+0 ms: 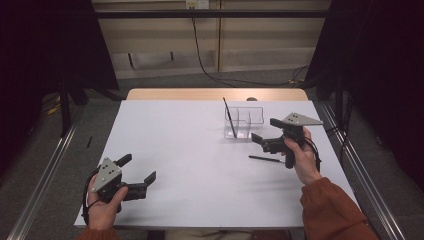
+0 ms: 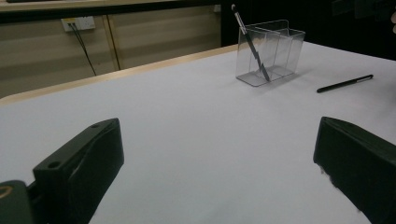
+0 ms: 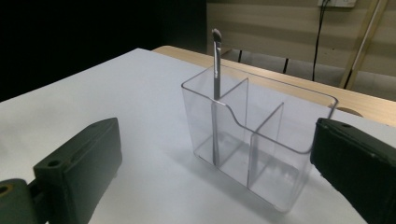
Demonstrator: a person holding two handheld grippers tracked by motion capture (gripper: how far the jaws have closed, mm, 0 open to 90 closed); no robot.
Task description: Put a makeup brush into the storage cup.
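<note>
A clear plastic organizer [image 1: 248, 121] [image 2: 280, 49] [image 3: 280, 154] with several compartments stands on the white table [image 1: 190, 150], right of centre. A slim dark makeup brush [image 1: 229, 117] [image 2: 252, 44] [image 3: 216, 93] leans upright in its left end compartment. A black pen-like stick [image 1: 266, 158] [image 2: 344, 83] lies flat on the table in front of the organizer. My right gripper [image 1: 265, 130] [image 3: 215, 158] is open, hovering just in front of the organizer and above the stick. My left gripper [image 1: 138, 168] [image 2: 219, 154] is open and holds nothing, low over the near left of the table.
The table's far wooden edge [image 1: 215, 94] lies just behind the organizer. Dark curtains and stand legs flank both sides. A cable [image 1: 205, 65] hangs from a wall socket beyond the table. A wide stretch of bare white table lies between the two grippers.
</note>
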